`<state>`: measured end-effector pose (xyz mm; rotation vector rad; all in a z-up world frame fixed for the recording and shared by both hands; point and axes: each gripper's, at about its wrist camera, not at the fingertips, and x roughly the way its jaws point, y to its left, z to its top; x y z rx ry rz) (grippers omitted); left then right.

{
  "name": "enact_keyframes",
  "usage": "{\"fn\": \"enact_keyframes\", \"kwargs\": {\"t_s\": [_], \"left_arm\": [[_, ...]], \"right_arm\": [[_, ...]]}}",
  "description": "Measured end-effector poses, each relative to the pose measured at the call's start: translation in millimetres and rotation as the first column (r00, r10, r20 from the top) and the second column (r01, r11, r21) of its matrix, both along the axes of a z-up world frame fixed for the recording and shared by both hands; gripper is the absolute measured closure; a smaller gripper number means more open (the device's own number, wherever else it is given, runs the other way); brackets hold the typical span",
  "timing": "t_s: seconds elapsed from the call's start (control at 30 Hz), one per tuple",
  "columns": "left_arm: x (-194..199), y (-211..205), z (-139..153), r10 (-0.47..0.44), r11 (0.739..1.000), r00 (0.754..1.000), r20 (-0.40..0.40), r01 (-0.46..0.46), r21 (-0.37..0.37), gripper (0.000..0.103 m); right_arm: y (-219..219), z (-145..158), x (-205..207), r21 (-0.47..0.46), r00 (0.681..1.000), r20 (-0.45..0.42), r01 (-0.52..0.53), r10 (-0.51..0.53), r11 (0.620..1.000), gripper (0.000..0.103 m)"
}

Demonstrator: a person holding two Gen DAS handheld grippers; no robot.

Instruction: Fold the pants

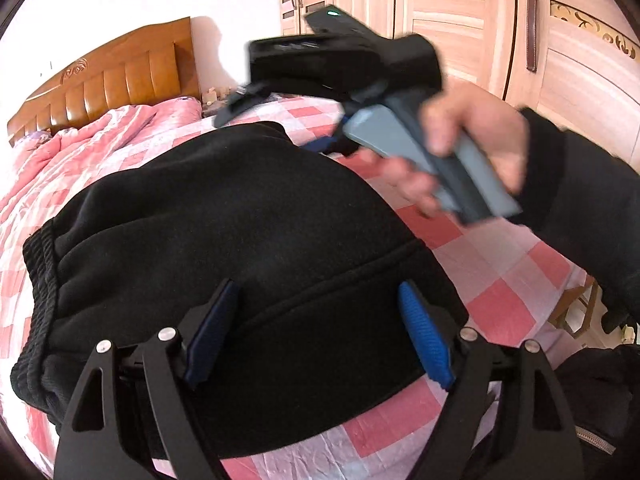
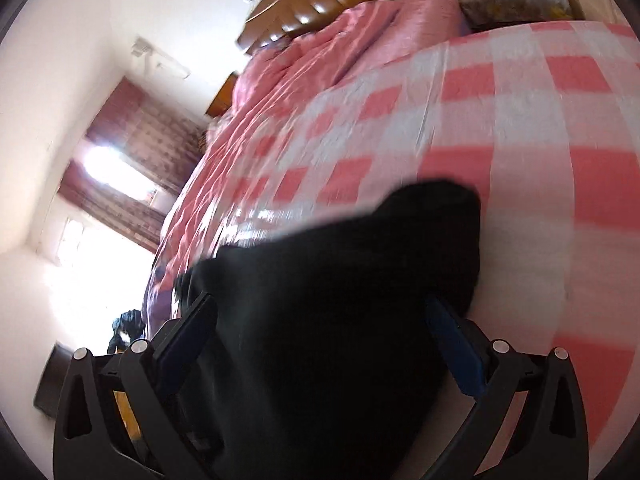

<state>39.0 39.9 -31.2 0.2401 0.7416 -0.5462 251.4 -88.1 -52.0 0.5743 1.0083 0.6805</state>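
Observation:
Black pants (image 1: pixel 240 232) lie folded in a thick bundle on the pink checked bed cover (image 1: pixel 500 288), ribbed waistband (image 1: pixel 38 304) at the left. My left gripper (image 1: pixel 320 312) is open, its blue pads (image 1: pixel 424 340) spread wide just above the near edge of the bundle. My right gripper (image 1: pixel 316 92) is held in a hand over the far side of the pants, blurred. In the right wrist view its jaws stand open (image 2: pixel 320 320) with the black pants (image 2: pixel 340 300) between and below them, the image motion-blurred.
A wooden headboard (image 1: pixel 108 80) and a rumpled pink quilt (image 1: pixel 80 152) lie at the far left. Wardrobe doors (image 1: pixel 480 12) stand behind the bed. A curtained window (image 2: pixel 120 168) is on the far wall. A wooden stool (image 1: pixel 576 308) stands beside the bed.

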Motion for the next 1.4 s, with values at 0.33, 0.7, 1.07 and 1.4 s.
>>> {"fn": "enact_keyframes", "kwargs": {"t_s": [0.33, 0.7, 1.07, 1.4], "left_arm": [[16.6, 70.5, 68.6, 0.201, 0.964, 0.979, 0.028, -0.193, -0.182, 0.009], [46.1, 118.8, 9.1, 0.346, 0.935, 0.935, -0.083, -0.351, -0.056, 0.009], [34.6, 140.7, 10.2, 0.407, 0.908, 0.908, -0.098, -0.414, -0.061, 0.007], [35.7, 83.7, 41.3, 0.414, 0.910, 0.909, 0.043, -0.415, 0.015, 0.003]], "right_arm": [[51.1, 66.8, -41.7, -0.271, 0.957, 0.265, -0.043, 0.117, 0.962, 0.004], [148.6, 22.0, 6.8, -0.511, 0.970, 0.104, -0.135, 0.218, 0.849, 0.004], [46.5, 63.2, -66.1, -0.265, 0.968, 0.235, -0.027, 0.091, 0.964, 0.004], [43.5, 31.2, -157.1, -0.486, 0.914, 0.355, 0.003, 0.194, 0.874, 0.004]]}}
